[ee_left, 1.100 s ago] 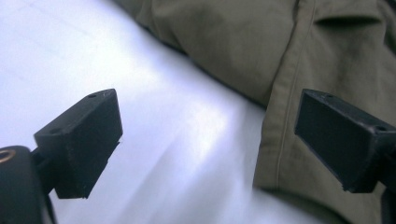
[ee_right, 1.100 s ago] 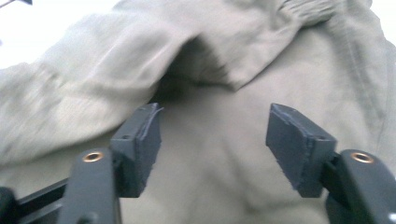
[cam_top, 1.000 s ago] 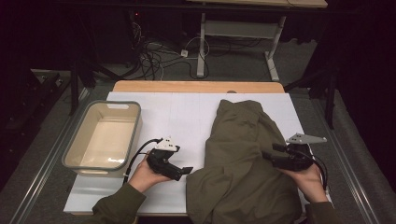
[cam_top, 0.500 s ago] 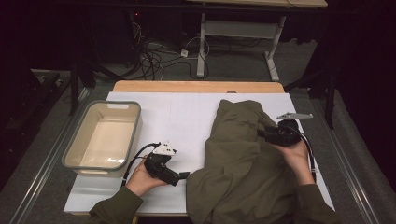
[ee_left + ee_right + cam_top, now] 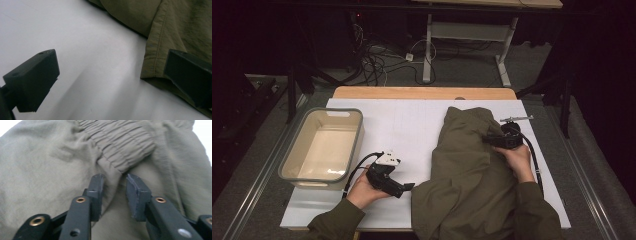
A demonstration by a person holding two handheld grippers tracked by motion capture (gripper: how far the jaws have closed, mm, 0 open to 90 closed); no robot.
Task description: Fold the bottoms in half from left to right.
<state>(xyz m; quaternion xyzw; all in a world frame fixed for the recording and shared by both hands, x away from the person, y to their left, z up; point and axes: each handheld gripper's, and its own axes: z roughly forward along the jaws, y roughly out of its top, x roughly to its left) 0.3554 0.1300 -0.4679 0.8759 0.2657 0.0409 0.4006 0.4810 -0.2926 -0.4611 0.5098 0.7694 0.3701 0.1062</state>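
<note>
Olive garment [image 5: 472,175] lies on the table's [image 5: 412,125] right half, hanging over its near edge. Right gripper [image 5: 113,185] jaws have just been closing on a fabric fold below the elastic waistband [image 5: 120,142], not clearly pinching yet. Left gripper [image 5: 110,82] spread wide at the hem [image 5: 152,62]

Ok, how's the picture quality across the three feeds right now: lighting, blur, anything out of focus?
High view: dim, floor nearly black, while the white table cover stays readable. Left gripper view: bright and evenly lit, the near black jaws soft, the olive-green fabric garment sharp at its stitched hem. Right gripper view: slightly soft overall, the gathered elastic waistband still legible, with white overexposed corners.
</note>
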